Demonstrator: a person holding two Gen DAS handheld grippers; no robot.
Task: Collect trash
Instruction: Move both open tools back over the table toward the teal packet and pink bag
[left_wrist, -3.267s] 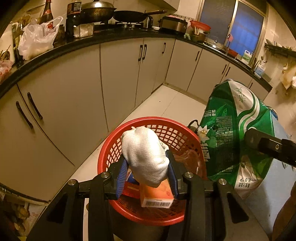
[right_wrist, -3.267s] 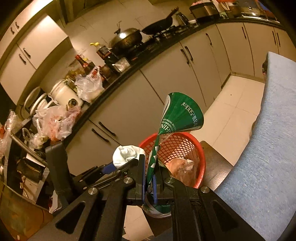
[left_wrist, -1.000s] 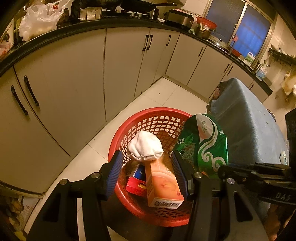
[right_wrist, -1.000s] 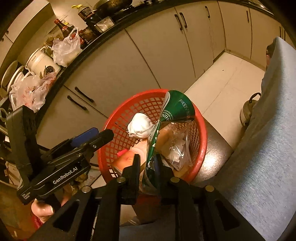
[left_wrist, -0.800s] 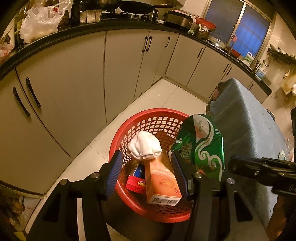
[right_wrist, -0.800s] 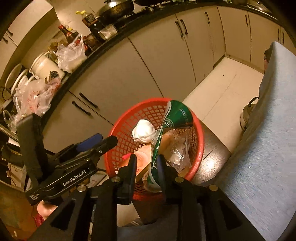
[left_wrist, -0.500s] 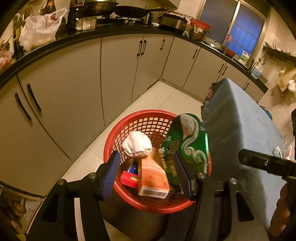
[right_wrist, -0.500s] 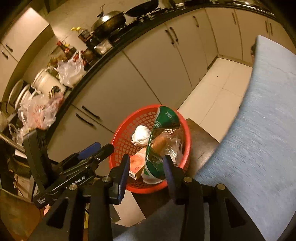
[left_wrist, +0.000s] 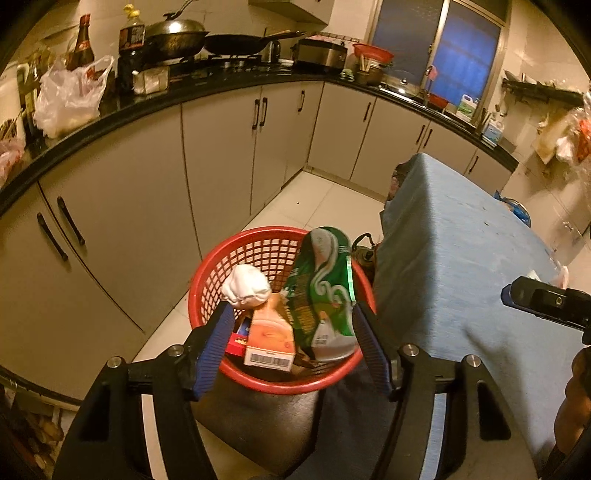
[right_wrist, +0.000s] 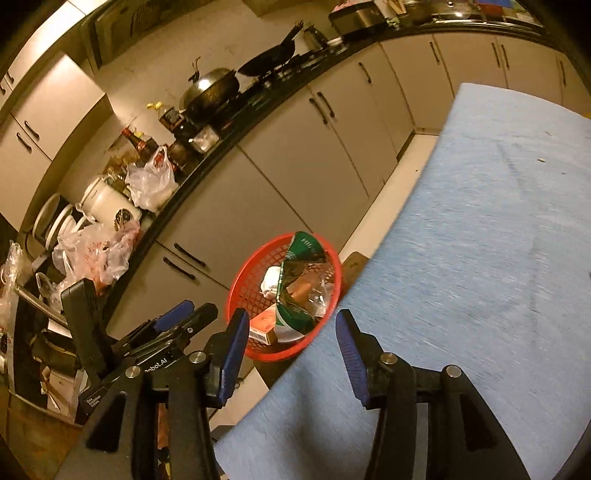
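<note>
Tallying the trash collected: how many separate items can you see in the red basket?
4 seen in the basket: a white wad left, an orange carton in front, a red packet beneath it, a green bag right. More may lie hidden underneath.

Cream cabinets under a black counter curve toward a dark window at one o'clock; pale tiled floor.

The left claw points steeply downward, its jaws opening and gripping nothing. The right claw likewise tilts down, jaws opening, empty.
</note>
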